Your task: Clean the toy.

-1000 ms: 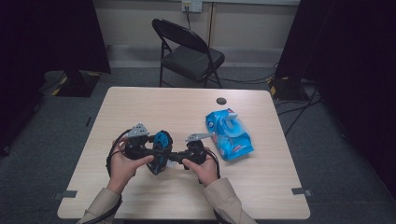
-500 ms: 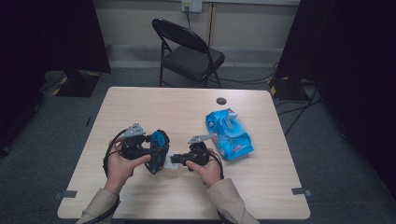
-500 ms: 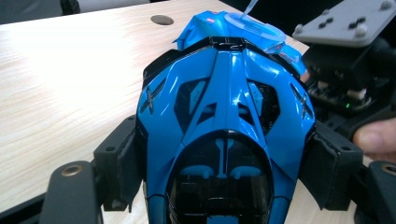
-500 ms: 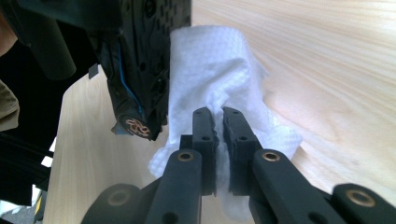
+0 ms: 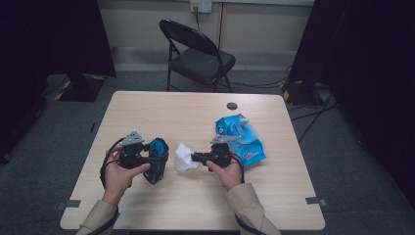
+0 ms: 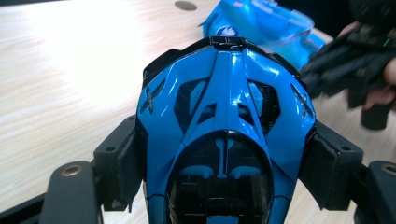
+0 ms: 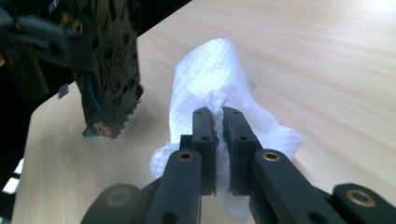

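Grippers apart: left gripper (image 5: pixel 155 161) clamped around blue toy car (image 6: pixel 224 140), right gripper (image 7: pixel 219 116) pinching white wipe (image 7: pixel 215 84).

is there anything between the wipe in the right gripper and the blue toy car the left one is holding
Nothing visible. The right gripper pinches the white wipe, and the left gripper clamps the blue toy car by its sides. In the high view there is a short stretch of bare table between them. The blue wipe pack lies behind the right hand.

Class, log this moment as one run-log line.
left gripper: shut on blue toy car | right gripper: shut on white wipe | wipes pack: on table
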Motion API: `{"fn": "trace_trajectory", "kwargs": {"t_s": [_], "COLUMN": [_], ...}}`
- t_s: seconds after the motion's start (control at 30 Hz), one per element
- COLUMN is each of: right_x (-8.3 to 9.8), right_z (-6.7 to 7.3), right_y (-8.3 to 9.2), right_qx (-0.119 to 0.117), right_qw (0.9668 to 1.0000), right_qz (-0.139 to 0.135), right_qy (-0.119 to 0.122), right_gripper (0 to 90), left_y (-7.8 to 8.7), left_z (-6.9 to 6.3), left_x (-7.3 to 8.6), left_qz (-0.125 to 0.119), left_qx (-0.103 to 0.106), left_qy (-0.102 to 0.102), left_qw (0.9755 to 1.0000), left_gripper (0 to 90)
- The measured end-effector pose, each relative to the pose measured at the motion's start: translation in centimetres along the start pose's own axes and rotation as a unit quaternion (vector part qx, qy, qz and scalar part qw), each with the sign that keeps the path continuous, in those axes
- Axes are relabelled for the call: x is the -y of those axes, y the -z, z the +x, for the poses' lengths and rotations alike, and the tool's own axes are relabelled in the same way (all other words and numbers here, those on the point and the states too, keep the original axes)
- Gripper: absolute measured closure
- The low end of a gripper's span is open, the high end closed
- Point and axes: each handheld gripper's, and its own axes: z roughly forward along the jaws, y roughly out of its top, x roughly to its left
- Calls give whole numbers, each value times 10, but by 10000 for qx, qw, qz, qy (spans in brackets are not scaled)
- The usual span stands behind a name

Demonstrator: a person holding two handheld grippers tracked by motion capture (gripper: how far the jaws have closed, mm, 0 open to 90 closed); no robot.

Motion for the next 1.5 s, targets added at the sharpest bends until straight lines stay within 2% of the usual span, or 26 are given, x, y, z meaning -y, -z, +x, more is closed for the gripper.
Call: {"fn": "trace_trajectory", "kwargs": {"t_s": [0.1,0.2,0.43,0.47,0.57,0.67,0.77,0.87,0.97,1.0,1.03,1.07,1.13,1.3,1.33,1.5], "right_x": [-1,0,5,6,9,10,10,11,12,12,12,11,9,8,7,4], "right_z": [-8,-14,-24,-26,-27,-27,-28,-28,-28,-28,-28,-26,-24,-21,-20,-17], "right_y": [9,15,20,20,18,19,20,21,23,23,23,25,26,30,31,36], "right_qx": [215,451,934,975,1125,1257,1284,1332,1445,1466,1466,1486,1487,1492,1493,1484], "right_qw": [9997,9989,9955,9952,9936,9920,9916,9909,9893,9889,9889,9885,9885,9882,9881,9883], "right_qz": [-123,-119,-138,-113,-18,12,12,49,48,46,46,45,-23,-4,16,12], "right_qy": [-61,-65,-60,-42,48,122,120,170,207,231,231,263,285,346,369,350], "right_gripper": [852,849,817,815,793,765,731,673,580,552,552,492,435,357,351,333], "left_y": [-1,-4,-21,-26,-44,-57,-64,-64,-65,-66,-66,-67,-67,-65,-64,-55], "left_z": [3,6,14,15,16,15,13,11,11,11,11,11,12,15,16,15], "left_x": [3,8,6,7,12,19,22,21,22,22,22,22,22,22,23,15], "left_qz": [125,239,371,457,800,1015,1217,1253,1357,1384,1384,1415,1490,1471,1453,1306], "left_qx": [-66,-134,-120,-131,-269,-339,-454,-489,-530,-538,-538,-523,-500,-436,-423,-364], "left_qy": [-9,39,160,193,70,3,-100,-196,-160,-246,-246,-276,-269,-207,-133,-171], "left_qw": [9999,9996,9991,9987,9964,9943,9915,9907,9892,9886,9886,9882,9872,9879,9884,9906], "left_gripper": [245,245,244,244,244,244,244,243,242,242,239,237,232,225,225,215]}}
